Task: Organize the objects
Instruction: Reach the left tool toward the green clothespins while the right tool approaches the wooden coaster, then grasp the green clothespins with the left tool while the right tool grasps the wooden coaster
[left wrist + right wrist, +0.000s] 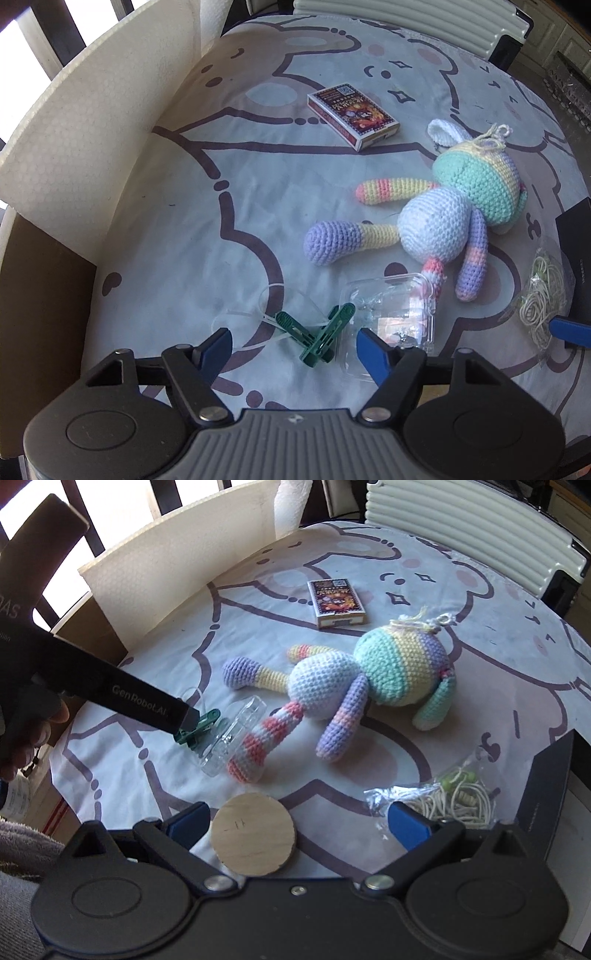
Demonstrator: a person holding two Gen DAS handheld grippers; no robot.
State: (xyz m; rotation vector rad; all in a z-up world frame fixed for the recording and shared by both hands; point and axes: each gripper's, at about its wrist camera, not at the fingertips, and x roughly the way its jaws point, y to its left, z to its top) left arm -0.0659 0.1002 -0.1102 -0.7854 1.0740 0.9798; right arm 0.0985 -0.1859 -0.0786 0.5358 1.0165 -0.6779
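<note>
My left gripper (pixel 295 345) is open, its blue fingertips on either side of a green clip (pixel 321 334) that lies on the cloth beside a clear plastic case (pixel 391 310). In the right wrist view the left gripper's black finger (pixel 147 705) reaches to the green clip (pixel 195 729) and clear case (pixel 231 744). My right gripper (pixel 299 821) is open and empty over a round wooden disc (pixel 253 843). A pastel crochet bunny (pixel 436 218) (pixel 354 686) lies mid-table. A card box (pixel 352 114) (pixel 336 602) lies behind it.
A bag of white cords (pixel 454 799) (pixel 543 295) lies at the right beside a black box (pixel 546 786). A white foam board (pixel 92 122) and a cardboard wall (pixel 40 314) stand along the left edge. The patterned cloth (pixel 184 229) covers the table. A ribbed white chair back (pixel 472 528) stands behind.
</note>
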